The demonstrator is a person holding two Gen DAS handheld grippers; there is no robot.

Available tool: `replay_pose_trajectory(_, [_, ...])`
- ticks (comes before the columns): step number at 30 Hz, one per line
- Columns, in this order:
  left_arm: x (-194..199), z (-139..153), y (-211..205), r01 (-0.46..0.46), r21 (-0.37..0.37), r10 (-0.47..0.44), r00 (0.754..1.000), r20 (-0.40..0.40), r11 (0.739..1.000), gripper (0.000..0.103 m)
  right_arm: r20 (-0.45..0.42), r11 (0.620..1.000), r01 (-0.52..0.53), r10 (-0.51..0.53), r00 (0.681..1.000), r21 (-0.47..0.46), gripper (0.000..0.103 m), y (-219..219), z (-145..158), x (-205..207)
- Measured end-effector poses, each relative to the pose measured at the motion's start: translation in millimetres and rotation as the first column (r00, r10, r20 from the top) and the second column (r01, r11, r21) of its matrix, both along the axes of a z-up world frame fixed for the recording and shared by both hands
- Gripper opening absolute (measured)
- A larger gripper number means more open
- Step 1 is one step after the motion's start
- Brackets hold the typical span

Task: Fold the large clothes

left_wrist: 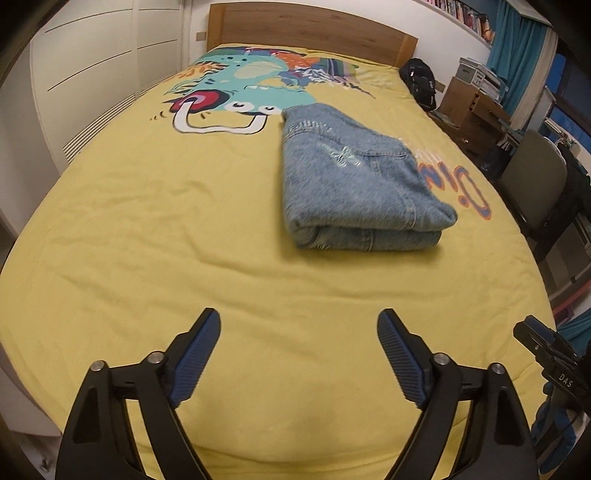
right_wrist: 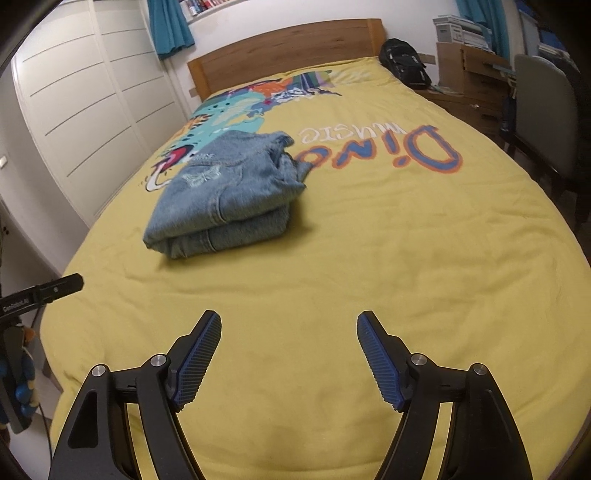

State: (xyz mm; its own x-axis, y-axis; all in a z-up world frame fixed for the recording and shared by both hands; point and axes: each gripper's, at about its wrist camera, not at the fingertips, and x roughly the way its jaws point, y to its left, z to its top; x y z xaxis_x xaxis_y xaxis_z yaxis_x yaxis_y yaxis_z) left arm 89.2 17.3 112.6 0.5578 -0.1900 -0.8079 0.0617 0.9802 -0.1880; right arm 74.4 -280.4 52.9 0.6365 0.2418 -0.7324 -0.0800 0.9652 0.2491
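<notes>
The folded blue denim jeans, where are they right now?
The folded blue denim jeans lie mid-bed on the yellow bedspread, partly over its dinosaur print, beyond both open grippers.

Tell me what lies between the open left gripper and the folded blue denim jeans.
Only bare yellow bedspread separates left gripper from folded blue denim jeans; left wrist view.

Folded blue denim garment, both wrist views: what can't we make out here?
- Folded blue denim garment: its type and inner layers, hidden by its own folds in both views.
- Garment's far edge: left wrist view, hidden behind its own bulk.
- Right tool: cut off by the left view's right edge.
- Left tool: cut off by the right view's left edge.
- Books on the high shelf: titles too small and blurred.
</notes>
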Motion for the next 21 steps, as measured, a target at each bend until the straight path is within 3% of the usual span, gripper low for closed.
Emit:
replay_pose_trajectory(8, [-20, -12, 10, -0.04, 0.026, 0.04, 0.999, -0.015, 0.999, 0.102, 0.012, 0.998, 0.046, -0.045, 0.999, -0.05, 0.082, -4, -4, -18])
replay_pose_trajectory(13, [-35, -13, 17, -0.055, 0.024, 0.055, 0.998, -0.008, 0.998, 0.102, 0.046, 0.993, 0.073, -0.069, 0.997, -0.093, 0.088, -2, 5, -26])
replay_pose_trajectory(17, [-46, -12, 25, -0.056, -0.003, 0.056, 0.998, 0.003, 0.998, 0.102, 0.085, 0.989, 0.076, -0.065, 0.994, -0.127, 0.102, 5, 13, -33])
replay_pose_trajectory(21, [-55, -12, 30, -0.059, -0.002, 0.059, 0.998, 0.014, 0.998, 0.102, 0.115, 0.984, 0.074, -0.056, 0.992, -0.16, 0.102, 12, 19, -39])
